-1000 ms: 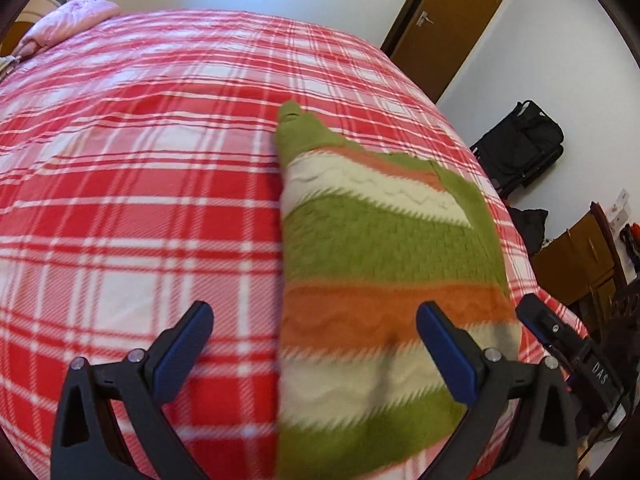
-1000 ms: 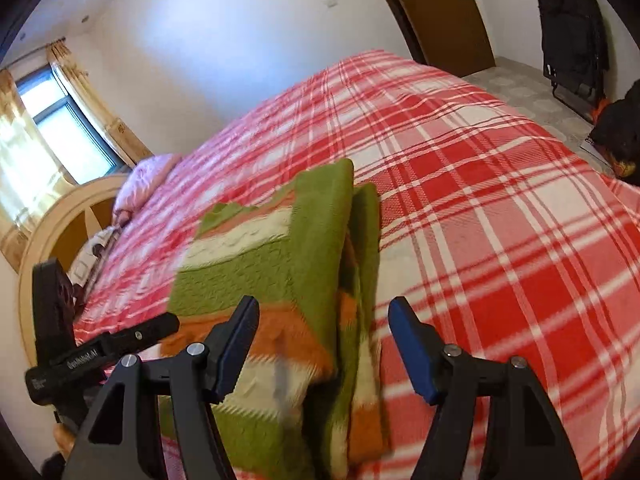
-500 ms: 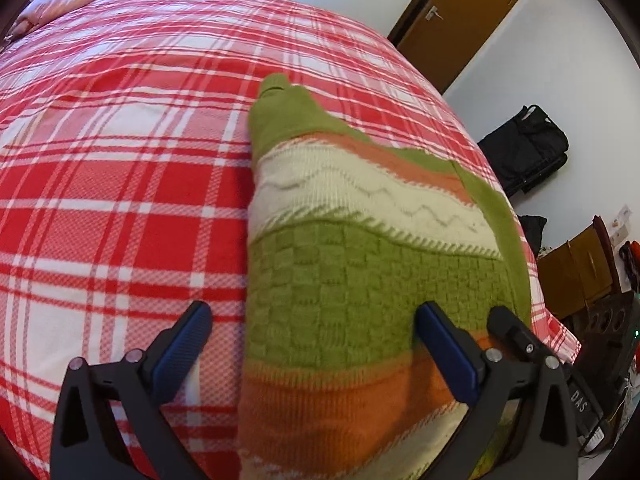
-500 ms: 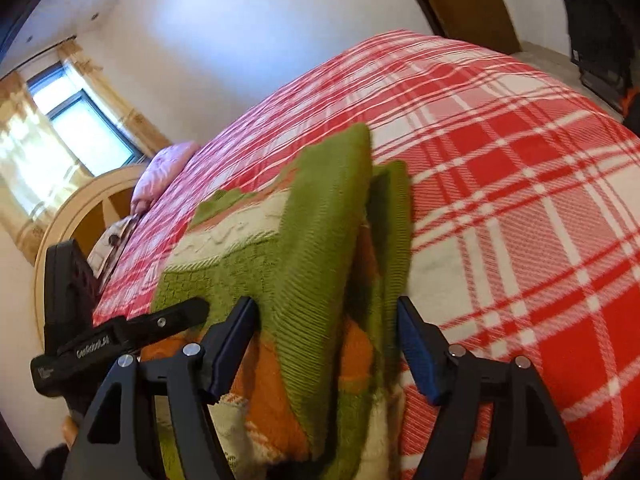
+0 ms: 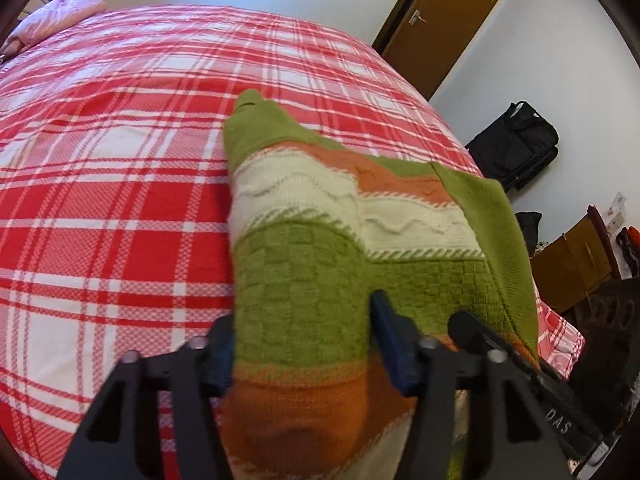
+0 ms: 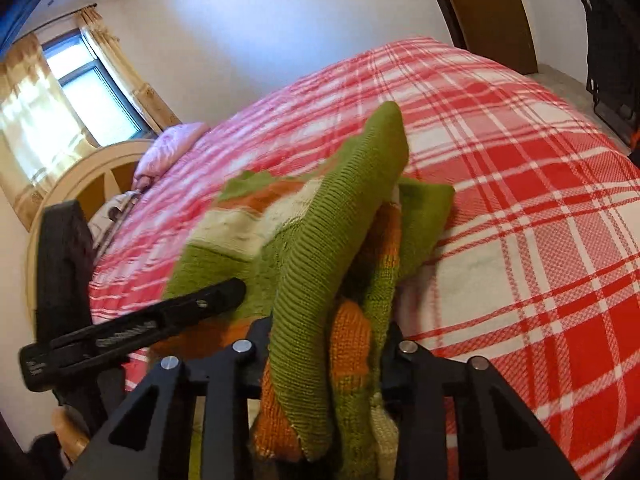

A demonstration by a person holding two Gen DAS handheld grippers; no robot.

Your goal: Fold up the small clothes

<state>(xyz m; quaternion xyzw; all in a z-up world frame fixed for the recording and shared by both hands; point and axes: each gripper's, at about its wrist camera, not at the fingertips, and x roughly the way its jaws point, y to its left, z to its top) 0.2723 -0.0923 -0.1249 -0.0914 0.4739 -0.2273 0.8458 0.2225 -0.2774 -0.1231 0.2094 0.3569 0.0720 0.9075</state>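
Both grippers are closing on the striped knit sweater [image 5: 320,248] now; a second back both stood spread with the fabric loose between the fingers.

Left gripper [image 5: 304,344]: jaws closing, narrowed from full spread. The sweater's left folded edge bunches up between the 2 blue pads, which sit against the green and orange bands in the lower centre of the frame. Reads as a pinch on the knit.

Right gripper [image 6: 324,340]: jaws closing too. A thick roll of green ribbed and orange knit stands between the fingers at lower centre, several layers deep, pressed from both sides. The pads themselves are mostly hidden by the fabric.

Sweater [image 6: 344,216] position: on the red plaid bed cover [image 5: 100,208], toward the bed's near edge, already folded lengthwise, sleeve tip pointing to the upper centre of the left view. The near end is gathered and slightly raised in both grips; the far end lies flat on the cover.

The other gripper's black body shows at lower right of the left view and at lower left of the right view, so the 2 sit side by side on the same end.

Judgement: the grasp on the near hem is being secured, and the next fold likely carries this end over toward the far end. Risk: the right side holds uneven layers, and an inner one may slip out.
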